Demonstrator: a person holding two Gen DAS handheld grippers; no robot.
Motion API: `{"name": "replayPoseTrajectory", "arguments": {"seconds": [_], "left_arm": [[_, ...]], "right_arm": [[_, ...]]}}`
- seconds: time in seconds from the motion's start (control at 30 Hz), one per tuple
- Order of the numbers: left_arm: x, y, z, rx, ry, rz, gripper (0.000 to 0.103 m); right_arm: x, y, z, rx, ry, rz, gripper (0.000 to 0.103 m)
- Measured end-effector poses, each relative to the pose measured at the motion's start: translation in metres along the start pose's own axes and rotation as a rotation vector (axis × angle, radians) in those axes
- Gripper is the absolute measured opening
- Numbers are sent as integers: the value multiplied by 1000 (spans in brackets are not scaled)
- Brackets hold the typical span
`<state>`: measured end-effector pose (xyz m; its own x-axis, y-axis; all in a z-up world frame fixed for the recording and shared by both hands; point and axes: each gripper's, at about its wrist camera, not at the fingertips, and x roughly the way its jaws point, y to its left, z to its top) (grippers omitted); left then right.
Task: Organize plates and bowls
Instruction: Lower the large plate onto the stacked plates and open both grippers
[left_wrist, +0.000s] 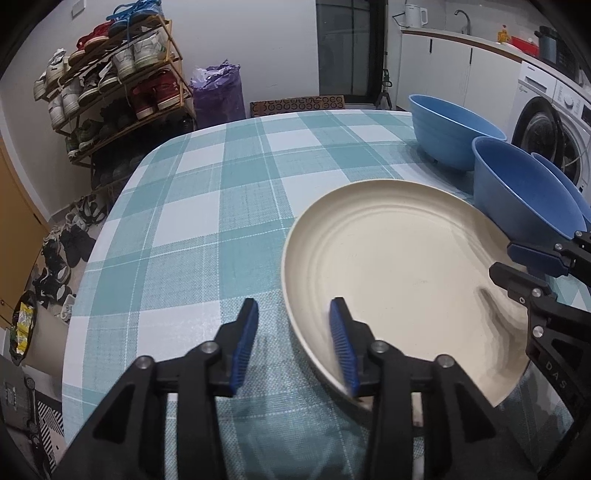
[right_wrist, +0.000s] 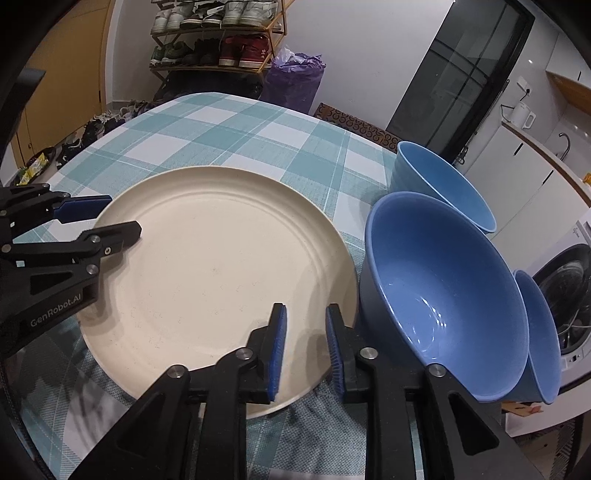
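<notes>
Left gripper (left_wrist: 293, 314): matte black plastic linkage arms with triangular cut-outs, round silver pivot screws at each joint. Fingers (left_wrist: 246, 343) faced with ribbed blue pads. White lettering "GenRobot.AI" on its side, seen from the right wrist camera.

Right gripper (right_wrist: 306, 325): same build, black arms, silver screws, blue ribbed pads (right_wrist: 277, 350). White letters "DAS" run along one arm in the left wrist view. No hand or sleeve visible in either view.
</notes>
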<state>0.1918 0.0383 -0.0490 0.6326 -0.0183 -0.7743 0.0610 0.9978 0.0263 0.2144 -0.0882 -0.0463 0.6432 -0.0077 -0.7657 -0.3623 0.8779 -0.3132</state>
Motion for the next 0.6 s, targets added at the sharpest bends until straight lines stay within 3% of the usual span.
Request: {"name": "replayPoseTrajectory", "arguments": {"seconds": [0.13,0.2,0.4,0.5,0.53,0.6], "left_arm": [[-2,7,-1,-37,13,-13,50],[-6,10,-1,-47,10,-23,52],[-21,11,0,-51,-15,-14,57],[-30,11,0,-54,-36,-10,71],[-33,11,1,-55,-43,-5,81],[-41,12,1,-59,-69,0,85]], "right_arm": [[-4,0,1,-4,-11,26,33],[-7,0,2,0,-18,48,48],[-17,5,5,-25,-54,70,67],[-25,5,6,-21,-83,94,78],[-28,4,7,-14,-96,99,80],[-34,1,8,2,-111,122,86]]}}
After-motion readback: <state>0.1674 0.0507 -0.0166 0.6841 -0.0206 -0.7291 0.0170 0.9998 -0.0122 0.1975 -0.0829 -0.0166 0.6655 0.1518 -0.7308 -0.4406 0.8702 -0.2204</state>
